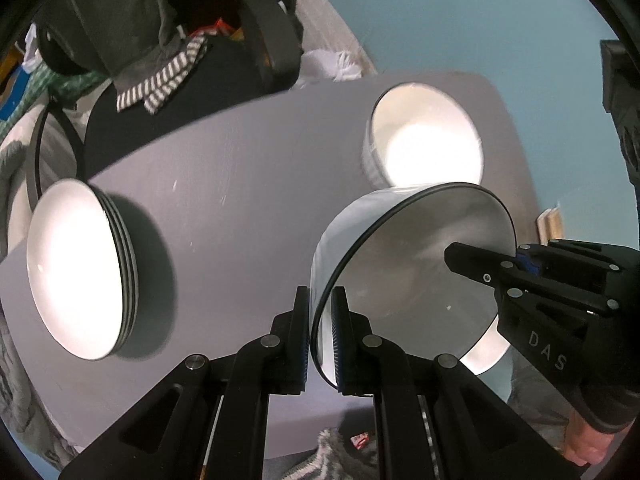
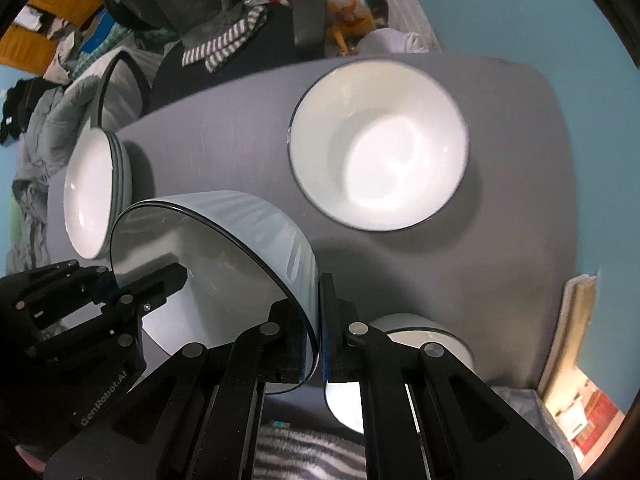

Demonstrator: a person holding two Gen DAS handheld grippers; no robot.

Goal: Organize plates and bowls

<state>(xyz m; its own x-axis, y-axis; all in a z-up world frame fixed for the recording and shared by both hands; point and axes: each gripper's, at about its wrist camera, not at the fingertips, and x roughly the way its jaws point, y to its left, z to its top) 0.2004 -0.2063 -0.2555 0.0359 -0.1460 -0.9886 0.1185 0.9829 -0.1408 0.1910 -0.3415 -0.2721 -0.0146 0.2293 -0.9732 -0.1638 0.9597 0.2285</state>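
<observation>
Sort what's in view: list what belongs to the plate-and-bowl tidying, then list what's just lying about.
Job:
held bowl, gripped at opposite rims by left claw and right claw
large bowl
plate stack
small bowl, near table edge

Lying about:
striped cloth
chair
grey table, only the surface

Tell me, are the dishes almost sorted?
Partly. Plates already sit stacked. Both grippers, left and right, pinch one raised bowl by its rim. It still needs setting down, maybe into the far bowl; another bowl waits nearer.
</observation>
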